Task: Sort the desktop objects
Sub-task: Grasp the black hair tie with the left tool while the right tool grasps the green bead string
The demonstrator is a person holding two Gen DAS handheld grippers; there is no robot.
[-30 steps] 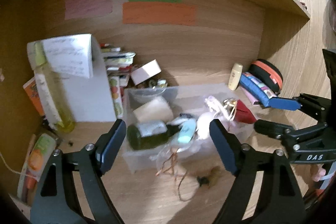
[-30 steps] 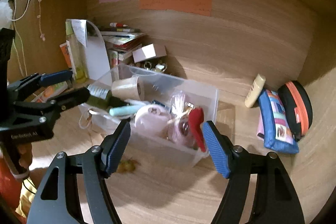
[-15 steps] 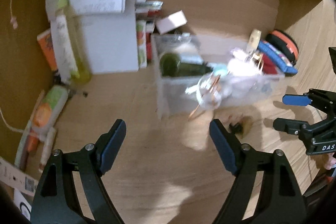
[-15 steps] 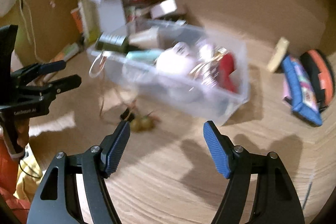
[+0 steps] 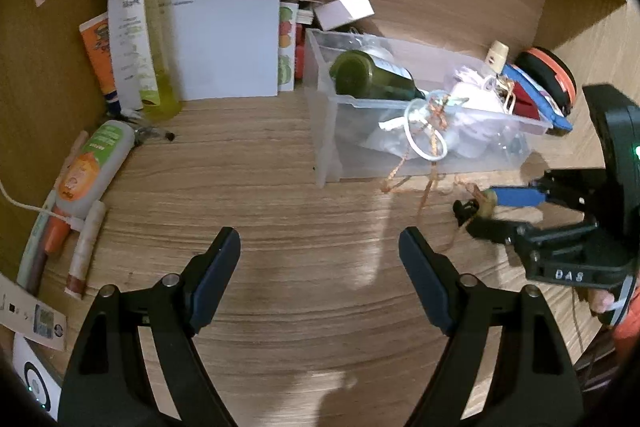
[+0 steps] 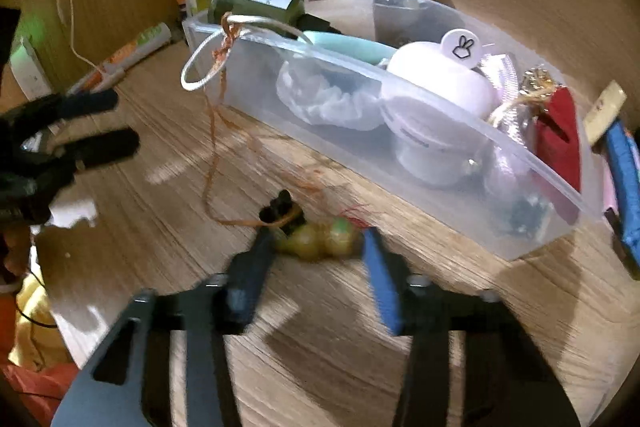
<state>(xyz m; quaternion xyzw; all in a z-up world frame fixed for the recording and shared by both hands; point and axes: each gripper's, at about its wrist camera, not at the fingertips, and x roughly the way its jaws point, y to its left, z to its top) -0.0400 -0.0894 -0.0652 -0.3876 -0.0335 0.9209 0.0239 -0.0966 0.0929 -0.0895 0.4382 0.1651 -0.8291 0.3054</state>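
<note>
Where the wooden surface [image 6: 400, 347] lies bare just in front of the clear plastic bin [image 6: 460, 195], a small greenish gourd-shaped charm [image 6: 320, 241] rests on the wood, with a black knot at its left end and an orange cord [image 6: 212, 155] trailing up to a white ring [image 6: 200, 67] that hangs over the bin's near left corner. The right gripper [image 6: 318, 247] brackets the charm: its fingers have just been closing and stand at either end of it, the blue one right against the green end, but motion blur leaves it unclear whether they press on it yet. In the left wrist view the same charm [image 5: 486, 205] is half hidden behind the right gripper's blue finger.

The left gripper [image 5: 320, 263] hangs over bare wood left of the charm, its fingers spread wide with nothing between them.

Inside the bin lie a dark green bottle [image 5: 372, 79], a white round case [image 6: 436, 95] with a rabbit-mark tab, a crumpled white bag, a red pouch and gold trinkets; items low at its right end are too murky to name. Beyond its right end, a blue pouch [image 6: 624, 171] is cut off by the picture's rim. Toward the surface's left edge lie an orange-and-green tube [image 5: 92, 167] and a tall spray bottle [image 5: 148, 39].
</note>
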